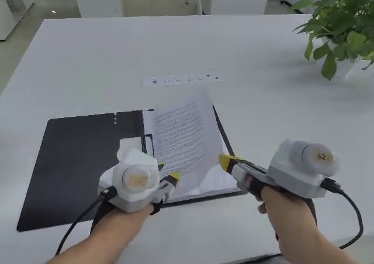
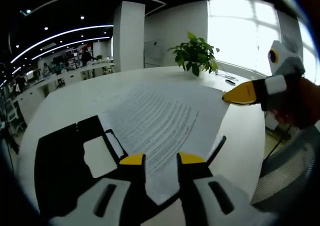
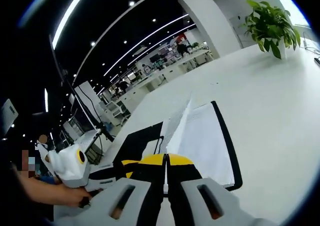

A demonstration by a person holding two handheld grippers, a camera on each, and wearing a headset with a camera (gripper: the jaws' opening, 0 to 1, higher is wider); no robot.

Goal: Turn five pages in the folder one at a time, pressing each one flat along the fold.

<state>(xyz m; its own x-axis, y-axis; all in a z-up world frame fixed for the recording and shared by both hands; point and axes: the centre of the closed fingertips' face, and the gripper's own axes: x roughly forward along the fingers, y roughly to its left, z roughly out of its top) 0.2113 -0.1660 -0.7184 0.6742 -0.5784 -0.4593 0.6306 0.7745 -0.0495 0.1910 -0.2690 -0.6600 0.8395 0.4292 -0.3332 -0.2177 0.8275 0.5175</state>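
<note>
On the white desk (image 1: 263, 71) the black folder (image 1: 82, 159) lies open, near centre. One page (image 1: 187, 135) stands lifted, its near right edge pinched between the right gripper's (image 1: 225, 160) pressed-together jaws. The left gripper (image 1: 172, 176) hovers spread above the folder's near edge. Pulling hard could tear the sheet at the binding, or the thin edge may slip free.

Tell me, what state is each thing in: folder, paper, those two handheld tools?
folder: open, lying flat on the table.
page: lifted off the stack, edge pinched.
right gripper: shut on the page.
left gripper: open, holding nothing.
</note>
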